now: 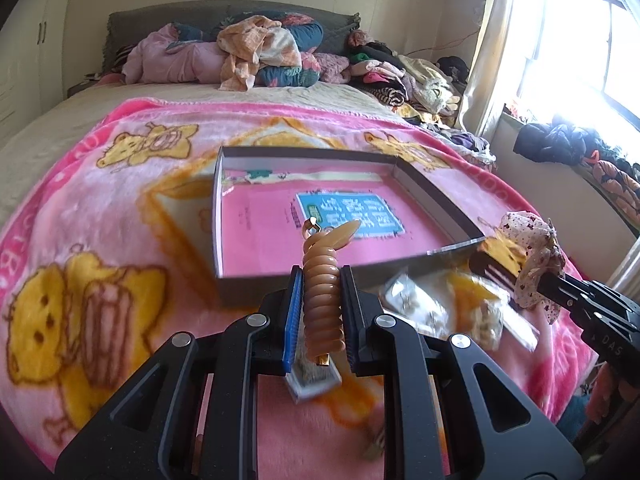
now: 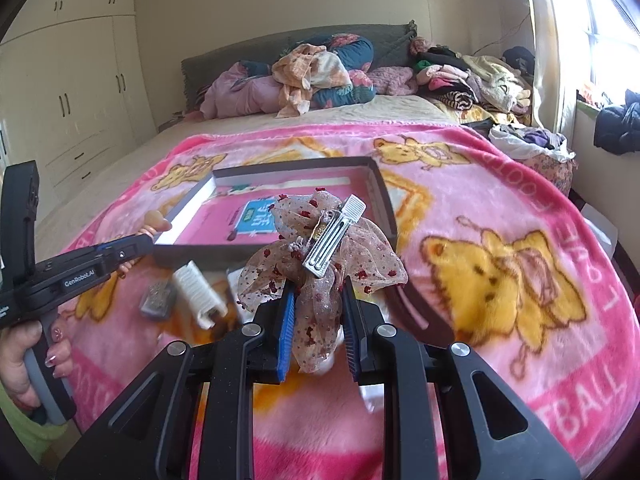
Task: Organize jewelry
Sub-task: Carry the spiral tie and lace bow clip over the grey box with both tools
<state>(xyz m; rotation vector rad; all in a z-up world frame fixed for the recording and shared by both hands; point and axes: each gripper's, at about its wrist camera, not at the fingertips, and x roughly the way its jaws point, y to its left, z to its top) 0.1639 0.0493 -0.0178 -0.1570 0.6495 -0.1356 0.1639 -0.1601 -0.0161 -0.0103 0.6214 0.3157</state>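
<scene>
Left wrist view, foreground: the left gripper [image 1: 320, 300] is clamping a tan spiral hair coil [image 1: 322, 300] between its blue-edged pads, the coil standing upright and its free end curling above the fingertips. Beneath the jaws, a small boxed item [image 1: 312, 380] is lying on the pink cartoon blanket [image 1: 100, 240]; it is too blurred to identify.

Right wrist view, foreground: the right gripper [image 2: 318, 308] is pinching the lower tail of a sheer bow hair clip [image 2: 320, 248] dotted with dark red, its silver metal clip [image 2: 334, 236] facing the camera and tilting up to the right. At the lower left edge a hand [image 2: 24, 356] is gripping the handle of the left gripper, which is reaching in from that side.

Middle ground: a white ribbed clip [image 2: 200, 294] and a small grey packet [image 2: 158, 300] are lying on the blanket just in front of the box, blurred. Behind them a shallow open box [image 1: 304, 152] with a pink printed base is sitting on the blanket. Both held pieces are hanging near the box's front edge, the coil to the left and the bow to the right.

Background: heaped clothes and bedding [image 1: 256, 52] are resting against a grey headboard [image 2: 296, 40]; a bright window [image 1: 580, 40] is glaring on the right, and cream wardrobes [image 2: 72, 92] are lining the left wall.
</scene>
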